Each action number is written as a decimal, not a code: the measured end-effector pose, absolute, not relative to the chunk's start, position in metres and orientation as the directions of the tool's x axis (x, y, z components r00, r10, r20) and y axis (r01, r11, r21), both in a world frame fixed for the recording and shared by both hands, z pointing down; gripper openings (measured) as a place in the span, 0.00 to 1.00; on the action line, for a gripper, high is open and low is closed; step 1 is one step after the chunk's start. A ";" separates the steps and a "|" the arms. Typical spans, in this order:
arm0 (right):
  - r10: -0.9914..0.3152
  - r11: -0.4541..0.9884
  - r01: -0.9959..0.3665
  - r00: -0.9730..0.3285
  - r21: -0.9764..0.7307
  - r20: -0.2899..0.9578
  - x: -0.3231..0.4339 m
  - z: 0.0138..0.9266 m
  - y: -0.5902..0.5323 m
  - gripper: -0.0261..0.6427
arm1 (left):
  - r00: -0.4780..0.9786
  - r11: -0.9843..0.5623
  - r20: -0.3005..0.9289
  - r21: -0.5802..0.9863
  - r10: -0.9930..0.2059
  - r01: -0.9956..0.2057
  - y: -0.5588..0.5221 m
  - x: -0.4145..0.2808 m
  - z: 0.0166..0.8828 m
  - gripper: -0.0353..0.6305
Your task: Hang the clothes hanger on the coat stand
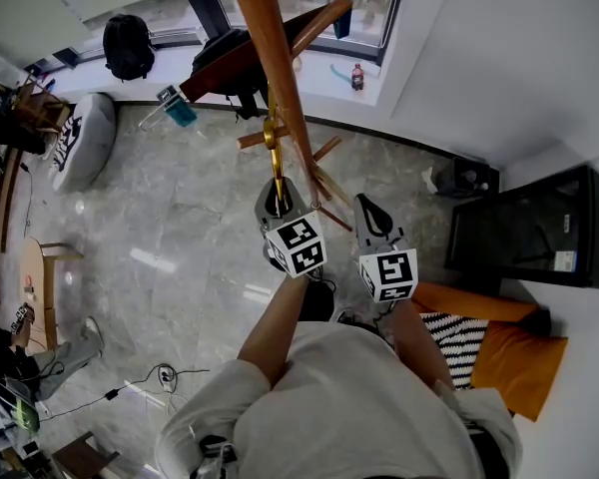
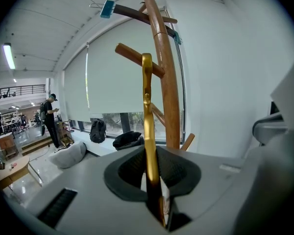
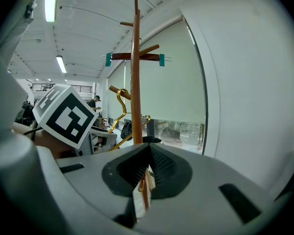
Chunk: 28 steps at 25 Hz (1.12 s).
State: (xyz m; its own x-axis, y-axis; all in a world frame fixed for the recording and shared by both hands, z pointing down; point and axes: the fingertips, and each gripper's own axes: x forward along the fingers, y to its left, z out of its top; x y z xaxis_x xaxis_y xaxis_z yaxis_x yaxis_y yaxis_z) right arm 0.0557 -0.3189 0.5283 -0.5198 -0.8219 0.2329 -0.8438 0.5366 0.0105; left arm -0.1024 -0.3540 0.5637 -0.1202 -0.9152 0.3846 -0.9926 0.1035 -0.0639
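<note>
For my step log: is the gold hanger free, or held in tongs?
Held: the left tongs are shut on the hanger. Its hook is at a peg; resting on it, cannot tell.

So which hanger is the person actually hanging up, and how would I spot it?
Find the tall wooden coat stand. Right beside its pole, the left gripper is shut on a slim gold hanger, whose top is close to a peg. Its shiny gold metal sets it apart from the dark wooden hanger with teal clips resting higher on the stand.
</note>
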 end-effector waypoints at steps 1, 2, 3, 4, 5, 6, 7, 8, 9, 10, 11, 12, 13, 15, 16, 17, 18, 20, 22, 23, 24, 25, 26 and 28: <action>-0.822 0.536 -0.844 -0.519 0.010 0.234 0.056 0.529 -0.319 0.05 | -0.117 0.101 0.385 -0.061 -0.915 -0.993 -0.353 -0.101 0.565 0.13; -0.822 0.535 -0.845 -0.518 0.009 0.236 0.057 0.530 -0.319 0.05 | -0.114 0.100 0.385 -0.058 -0.916 -0.993 -0.353 -0.100 0.566 0.13; -0.822 0.535 -0.845 -0.518 0.008 0.238 0.057 0.531 -0.319 0.05 | -0.113 0.099 0.384 -0.057 -0.916 -0.993 -0.353 -0.100 0.567 0.13; -0.821 0.536 -0.844 -0.519 0.007 0.240 0.057 0.531 -0.319 0.05 | -0.114 0.100 0.383 -0.057 -0.917 -0.993 -0.352 -0.099 0.567 0.13; -0.820 0.536 -0.844 -0.520 0.005 0.241 0.057 0.532 -0.320 0.05 | -0.117 0.103 0.381 -0.058 -0.917 -0.993 -0.352 -0.100 0.568 0.13; -0.819 0.537 -0.843 -0.521 0.003 0.242 0.056 0.533 -0.320 0.05 | -0.120 0.106 0.379 -0.059 -0.917 -0.993 -0.352 -0.100 0.567 0.13; -0.817 0.538 -0.843 -0.522 0.000 0.244 0.056 0.534 -0.320 0.05 | -0.123 0.109 0.378 -0.059 -0.918 -0.992 -0.352 -0.100 0.567 0.13; -0.816 0.539 -0.842 -0.523 -0.002 0.245 0.056 0.535 -0.321 0.05 | -0.126 0.111 0.377 -0.060 -0.918 -0.992 -0.353 -0.100 0.567 0.13; -0.815 0.540 -0.842 -0.524 -0.003 0.247 0.056 0.536 -0.321 0.05 | -0.128 0.114 0.376 -0.060 -0.918 -0.992 -0.353 -0.100 0.567 0.13; -0.815 0.540 -0.842 -0.524 -0.004 0.249 0.055 0.536 -0.321 0.05 | -0.131 0.117 0.375 -0.060 -0.918 -0.991 -0.353 -0.101 0.568 0.13; -0.814 0.540 -0.841 -0.524 -0.004 0.251 0.055 0.537 -0.321 0.05 | -0.135 0.120 0.376 -0.061 -0.917 -0.991 -0.353 -0.101 0.568 0.13; -0.813 0.541 -0.841 -0.524 -0.005 0.253 0.054 0.538 -0.321 0.05 | -0.137 0.123 0.377 -0.061 -0.916 -0.991 -0.354 -0.101 0.568 0.13; -0.813 0.541 -0.841 -0.524 -0.005 0.254 0.054 0.538 -0.321 0.05 | -0.138 0.125 0.378 -0.059 -0.915 -0.990 -0.354 -0.101 0.569 0.13; -0.814 0.540 -0.842 -0.524 -0.005 0.252 0.054 0.537 -0.321 0.05 | -0.135 0.125 0.380 -0.051 -0.915 -0.991 -0.354 -0.100 0.570 0.13; -0.814 0.539 -0.842 -0.523 -0.005 0.252 0.054 0.537 -0.321 0.05 | -0.131 0.123 0.381 -0.047 -0.915 -0.991 -0.354 -0.099 0.570 0.13; -0.815 0.538 -0.843 -0.522 -0.004 0.253 0.054 0.537 -0.321 0.05 | -0.126 0.119 0.381 -0.044 -0.916 -0.992 -0.354 -0.098 0.571 0.13; -0.815 0.537 -0.843 -0.520 -0.004 0.254 0.054 0.537 -0.320 0.05 | -0.121 0.114 0.382 -0.041 -0.916 -0.993 -0.354 -0.097 0.571 0.13; -0.817 0.533 -0.846 -0.516 -0.004 0.256 0.055 0.538 -0.319 0.05 | -0.109 0.103 0.382 -0.036 -0.918 -0.994 -0.353 -0.094 0.573 0.13; -0.819 0.530 -0.848 -0.513 -0.004 0.256 0.057 0.539 -0.318 0.05 | -0.100 0.095 0.382 -0.030 -0.919 -0.995 -0.353 -0.092 0.574 0.13; -0.820 0.529 -0.849 -0.512 -0.004 0.257 0.058 0.539 -0.317 0.05 | -0.097 0.093 0.382 -0.028 -0.919 -0.995 -0.353 -0.091 0.574 0.13; -0.820 0.528 -0.849 -0.511 -0.004 0.257 0.059 0.539 -0.316 0.05 | -0.094 0.091 0.380 -0.025 -0.920 -0.996 -0.352 -0.089 0.574 0.13; -0.821 0.527 -0.850 -0.510 -0.003 0.257 0.060 0.539 -0.315 0.05 | -0.090 0.089 0.377 -0.022 -0.922 -0.996 -0.352 -0.088 0.574 0.13; -0.822 0.525 -0.851 -0.508 -0.003 0.257 0.061 0.540 -0.314 0.05 | -0.087 0.086 0.374 -0.020 -0.923 -0.996 -0.352 -0.087 0.574 0.13; -0.823 0.523 -0.852 -0.506 -0.002 0.258 0.062 0.540 -0.312 0.05 | -0.082 0.082 0.375 -0.016 -0.924 -0.997 -0.351 -0.087 0.574 0.13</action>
